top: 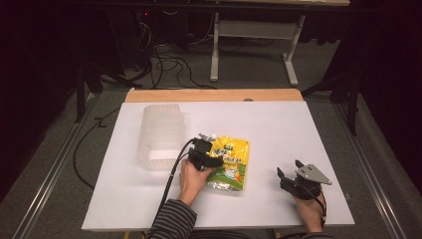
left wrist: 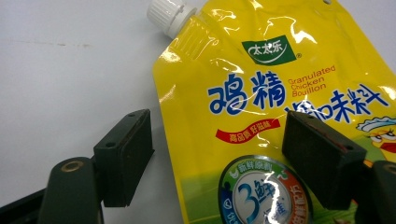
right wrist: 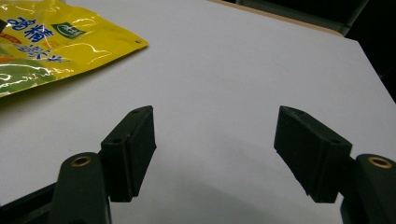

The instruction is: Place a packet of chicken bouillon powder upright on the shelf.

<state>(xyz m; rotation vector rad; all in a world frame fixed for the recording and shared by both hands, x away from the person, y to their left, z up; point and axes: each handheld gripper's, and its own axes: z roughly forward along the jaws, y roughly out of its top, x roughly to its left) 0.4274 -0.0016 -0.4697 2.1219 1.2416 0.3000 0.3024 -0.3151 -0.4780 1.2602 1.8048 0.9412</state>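
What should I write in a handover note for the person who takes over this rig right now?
Left tool: open, its jaws astride the left edge of the yellow bouillon pouch, one over the table, one over the print; nothing gripped yet.
Right tool: open, holding nothing, over bare table to the right of the pouch.
The pouch lies flat near the table's middle, white cap pointing away from the person. A clear plastic container stands to its left.
Done: left tool brought to the pouch.
Left: probably close on the pouch and lift it; the container looks like the likely destination, but that is a guess.
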